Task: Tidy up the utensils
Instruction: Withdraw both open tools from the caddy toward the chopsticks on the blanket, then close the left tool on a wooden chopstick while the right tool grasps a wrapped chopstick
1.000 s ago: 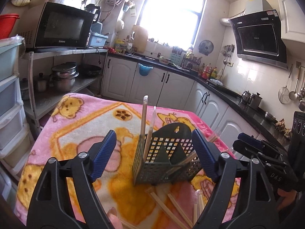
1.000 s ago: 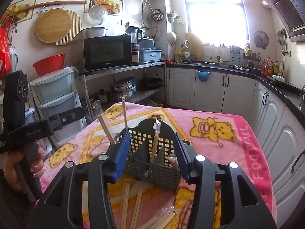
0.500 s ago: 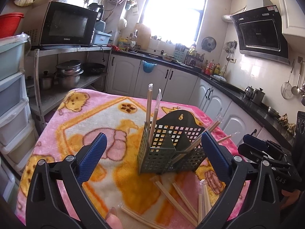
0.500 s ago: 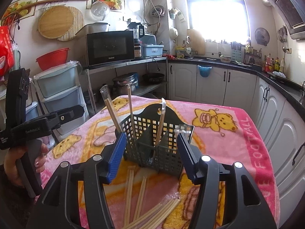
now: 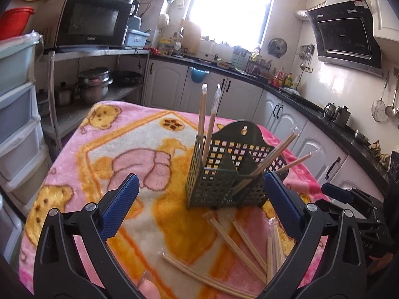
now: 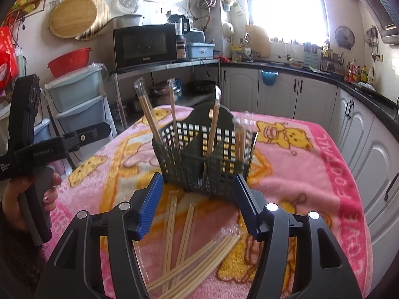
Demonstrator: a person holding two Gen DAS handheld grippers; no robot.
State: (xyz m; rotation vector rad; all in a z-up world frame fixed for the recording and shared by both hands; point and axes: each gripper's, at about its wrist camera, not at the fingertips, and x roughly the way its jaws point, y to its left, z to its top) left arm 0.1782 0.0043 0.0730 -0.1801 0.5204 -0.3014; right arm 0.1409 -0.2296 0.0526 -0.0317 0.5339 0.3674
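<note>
A dark green perforated utensil basket (image 5: 225, 172) (image 6: 203, 160) stands upright near the middle of a table covered by a pink and yellow cartoon blanket (image 5: 119, 159) (image 6: 306, 172). Dividers split the basket into compartments. Wrapped chopsticks (image 5: 208, 124) (image 6: 172, 111) stand in it: in the left wrist view two rise nearly upright from one end compartment and two more (image 5: 279, 153) lean out of the other end. More loose chopsticks (image 5: 239, 239) (image 6: 189, 246) lie flat on the blanket in front of the basket, on the side toward both tools, some parallel and some crossing in a fan. The left gripper (image 5: 199, 204) hangs just short of the basket with its blue-padded jaws spread wide and nothing between them; the basket and the loose sticks show through the gap. The right gripper (image 6: 198, 205) faces the basket from another side, also spread apart and empty, its tips just before the basket's base, above the loose sticks. In the right wrist view the person's left hand (image 6: 30, 196) grips the other tool's handle near the table's left edge. A black microwave (image 5: 93, 21) (image 6: 144, 44) sits on a shelf beyond the table.
</note>
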